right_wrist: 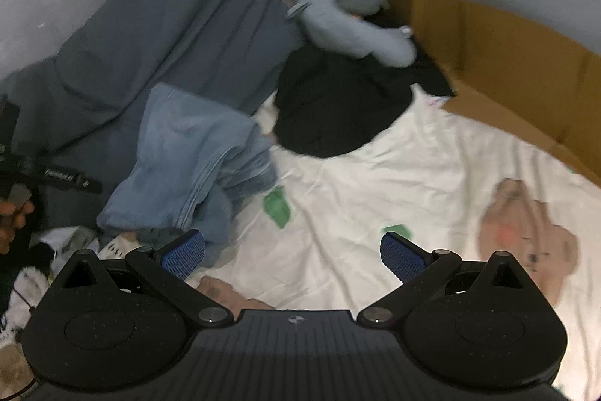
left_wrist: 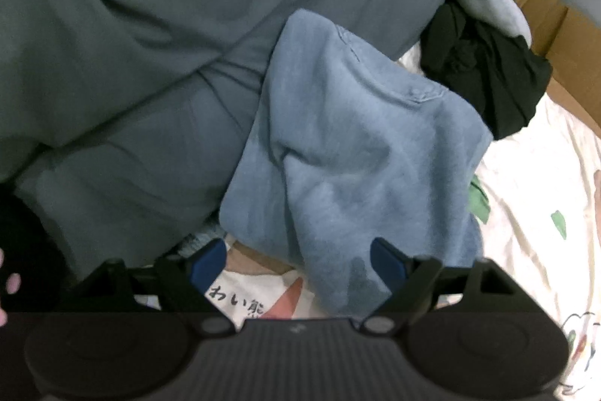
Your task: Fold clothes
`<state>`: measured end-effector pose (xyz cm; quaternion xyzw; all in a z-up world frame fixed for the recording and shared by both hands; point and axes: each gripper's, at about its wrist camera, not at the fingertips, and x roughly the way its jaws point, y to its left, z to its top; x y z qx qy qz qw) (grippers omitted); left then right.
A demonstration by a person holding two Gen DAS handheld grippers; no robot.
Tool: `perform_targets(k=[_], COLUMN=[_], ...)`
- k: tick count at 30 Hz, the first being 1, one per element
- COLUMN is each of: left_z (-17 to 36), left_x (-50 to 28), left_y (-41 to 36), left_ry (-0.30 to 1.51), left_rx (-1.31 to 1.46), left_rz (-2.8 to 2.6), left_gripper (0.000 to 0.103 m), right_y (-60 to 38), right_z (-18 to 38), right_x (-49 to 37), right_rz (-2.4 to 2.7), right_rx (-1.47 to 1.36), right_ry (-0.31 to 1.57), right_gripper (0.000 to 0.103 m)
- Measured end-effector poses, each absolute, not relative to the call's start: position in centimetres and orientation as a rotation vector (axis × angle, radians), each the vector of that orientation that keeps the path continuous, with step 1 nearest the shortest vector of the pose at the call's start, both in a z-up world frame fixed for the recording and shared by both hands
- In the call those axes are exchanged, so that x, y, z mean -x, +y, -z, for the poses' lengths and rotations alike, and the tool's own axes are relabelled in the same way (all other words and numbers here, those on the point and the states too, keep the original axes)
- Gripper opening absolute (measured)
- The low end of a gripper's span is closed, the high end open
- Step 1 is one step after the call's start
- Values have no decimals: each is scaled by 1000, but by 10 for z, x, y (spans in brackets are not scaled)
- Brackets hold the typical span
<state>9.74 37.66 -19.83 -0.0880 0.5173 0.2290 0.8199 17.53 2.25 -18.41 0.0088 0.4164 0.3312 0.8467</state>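
Jeans [left_wrist: 349, 138], blue, bunched, lie on your sheet [right_wrist: 375, 183] against the grey duvet [left_wrist: 150, 44], long axis running away from your left gripper [left_wrist: 300, 262], which is nearer than your right gripper [right_wrist: 293, 250], both spread wide, holding nothing.

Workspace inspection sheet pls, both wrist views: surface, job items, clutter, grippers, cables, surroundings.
Surface: white printed bedsheet, wrinkled, with green and bear-shaped prints.
Job's things: light blue garment crumpled, lying partly on the sheet and partly against the grey-blue bedding; black garment bunched beyond it.
Clutter: grey plush toy behind the black garment; a small bear-like toy further back, blurred.
Grippers: left gripper open, the blue garment's lower edge between its fingers, no pinch seen; right gripper open over bare sheet, holding nothing.
Cables: nothing seen.
Surroundings: cardboard box along the bed's far edge; pale wall behind.
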Motion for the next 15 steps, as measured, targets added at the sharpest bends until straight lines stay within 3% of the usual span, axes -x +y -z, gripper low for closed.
perform_targets(k=[15], left_z=[264], left_x=[-93], left_y=[394], left_ry=[1032], left_rx=[465], left_rz=[-407], left_gripper=[87], right_y=[88], right_z=[259], right_x=[-179], right_rz=[-852], right_rx=[-127], right_ry=[969], right_gripper=[102])
